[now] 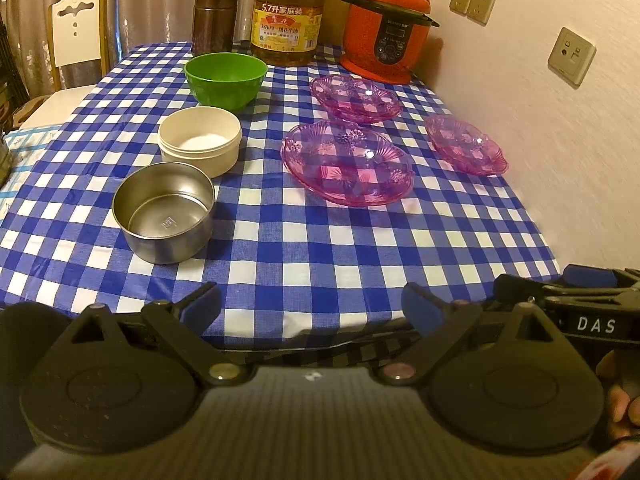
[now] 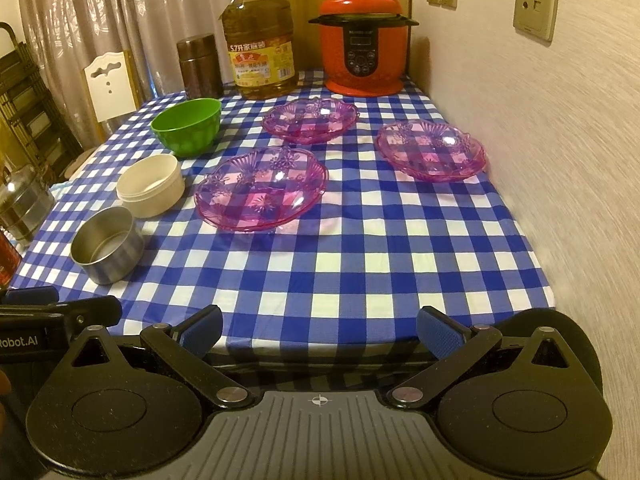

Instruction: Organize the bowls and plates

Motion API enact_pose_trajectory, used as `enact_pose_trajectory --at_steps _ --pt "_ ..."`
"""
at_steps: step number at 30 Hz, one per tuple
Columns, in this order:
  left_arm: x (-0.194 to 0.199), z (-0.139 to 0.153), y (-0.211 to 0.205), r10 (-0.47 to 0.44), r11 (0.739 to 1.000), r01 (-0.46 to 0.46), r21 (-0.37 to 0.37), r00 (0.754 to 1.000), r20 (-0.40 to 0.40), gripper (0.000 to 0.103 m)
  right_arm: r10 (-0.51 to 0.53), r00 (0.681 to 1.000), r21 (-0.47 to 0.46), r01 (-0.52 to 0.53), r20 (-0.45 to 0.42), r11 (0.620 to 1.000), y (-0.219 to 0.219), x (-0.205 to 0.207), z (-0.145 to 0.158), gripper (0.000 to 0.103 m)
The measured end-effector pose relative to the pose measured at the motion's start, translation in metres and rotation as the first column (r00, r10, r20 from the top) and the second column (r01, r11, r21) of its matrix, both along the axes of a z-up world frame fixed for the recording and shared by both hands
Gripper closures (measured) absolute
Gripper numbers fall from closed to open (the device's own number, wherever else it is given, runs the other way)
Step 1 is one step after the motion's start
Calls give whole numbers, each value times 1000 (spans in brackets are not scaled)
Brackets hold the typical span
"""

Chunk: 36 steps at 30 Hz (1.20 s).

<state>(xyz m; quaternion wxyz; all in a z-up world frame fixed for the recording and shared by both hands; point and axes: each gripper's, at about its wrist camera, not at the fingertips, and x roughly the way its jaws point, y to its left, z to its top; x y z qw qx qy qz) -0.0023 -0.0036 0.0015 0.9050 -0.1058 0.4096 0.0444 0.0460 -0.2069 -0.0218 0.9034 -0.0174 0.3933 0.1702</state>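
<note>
Three clear pink plates lie on the blue-checked table: a near one [image 1: 347, 163] [image 2: 261, 189], a far one [image 1: 355, 98] [image 2: 310, 119] and a right one [image 1: 465, 145] [image 2: 431, 150]. On the left stand a steel bowl [image 1: 164, 211] [image 2: 107, 244], a cream bowl [image 1: 200, 140] [image 2: 151, 185] and a green bowl [image 1: 225, 77] [image 2: 187, 125], in a row. My left gripper [image 1: 311, 307] is open and empty at the table's near edge. My right gripper [image 2: 319, 329] is open and empty there too, to the right of the left one.
A red rice cooker [image 2: 363, 40], an oil jug [image 2: 261, 44] and a brown canister [image 2: 199, 66] stand along the back of the table. A wall [image 2: 560, 160] runs along the table's right side. A white chair [image 2: 109, 84] and a steel pot [image 2: 20, 204] are on the left.
</note>
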Motion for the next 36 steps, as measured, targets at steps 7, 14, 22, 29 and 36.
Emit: enact_pose_trajectory --at_steps 7,14,22,29,36 --pt "0 -1 0 1 1000 -1 -1 1000 1 8 1 1000 0 -1 1 1000 0 0 0 0" --pt "0 1 -1 -1 1000 1 -4 1000 2 8 -1 1000 -2 1 2 1000 -1 0 0 0" --pt "-1 0 -1 -2 1000 2 -4 1000 2 8 -3 1000 -4 3 5 1000 -2 0 -1 0" --pt "-1 1 -1 -1 1000 1 -7 1000 1 8 -4 1000 -2 4 6 1000 -2 0 -1 0" --pt "-1 1 -1 -1 1000 1 -6 1000 2 8 -5 1000 -3 5 6 1000 -2 0 -1 0"
